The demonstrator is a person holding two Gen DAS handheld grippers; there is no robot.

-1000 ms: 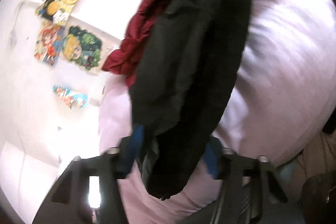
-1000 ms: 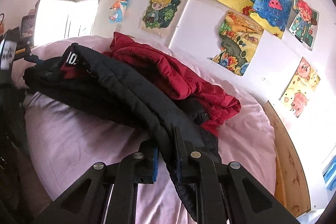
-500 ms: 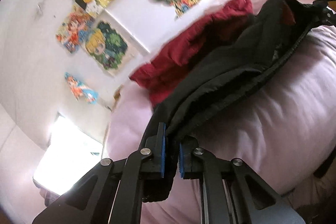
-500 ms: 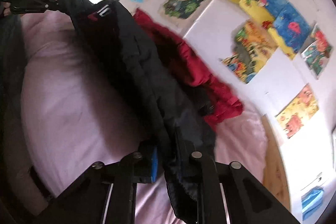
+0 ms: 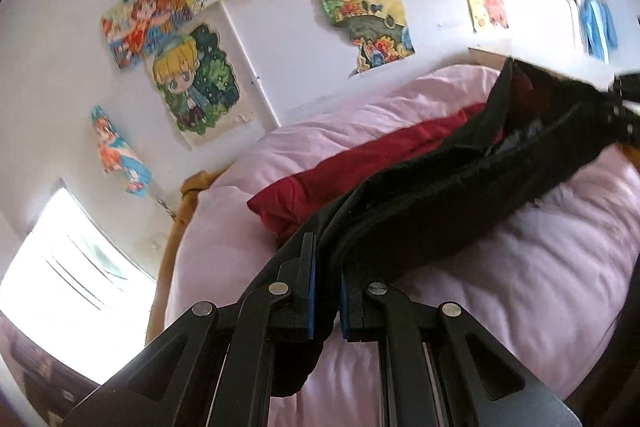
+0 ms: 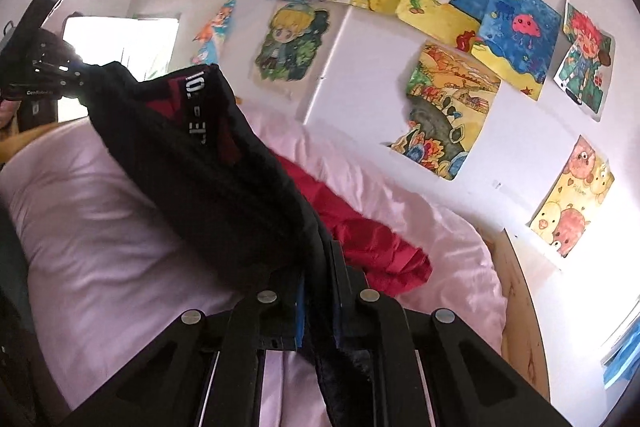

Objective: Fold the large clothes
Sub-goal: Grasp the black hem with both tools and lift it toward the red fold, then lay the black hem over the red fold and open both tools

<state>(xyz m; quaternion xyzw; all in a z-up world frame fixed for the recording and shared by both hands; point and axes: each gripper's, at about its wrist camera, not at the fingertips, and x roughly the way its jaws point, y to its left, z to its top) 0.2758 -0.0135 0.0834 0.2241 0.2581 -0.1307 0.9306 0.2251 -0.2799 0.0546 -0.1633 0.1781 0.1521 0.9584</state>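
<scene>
A large black jacket with a dark red lining is stretched in the air between my two grippers, above a pink bed. My left gripper is shut on one end of it. My right gripper is shut on the other end of the black jacket. A red garment lies crumpled on the bed behind the jacket; it also shows in the right wrist view. Each gripper appears at the far end in the other's view.
The pink bed has a wooden frame and stands against a white wall with several colourful drawings. A bright window is at the left.
Both grippers have lifted and swung, pulling the black jacket up off the bed and taut between them. The red garment stays on the bed.
</scene>
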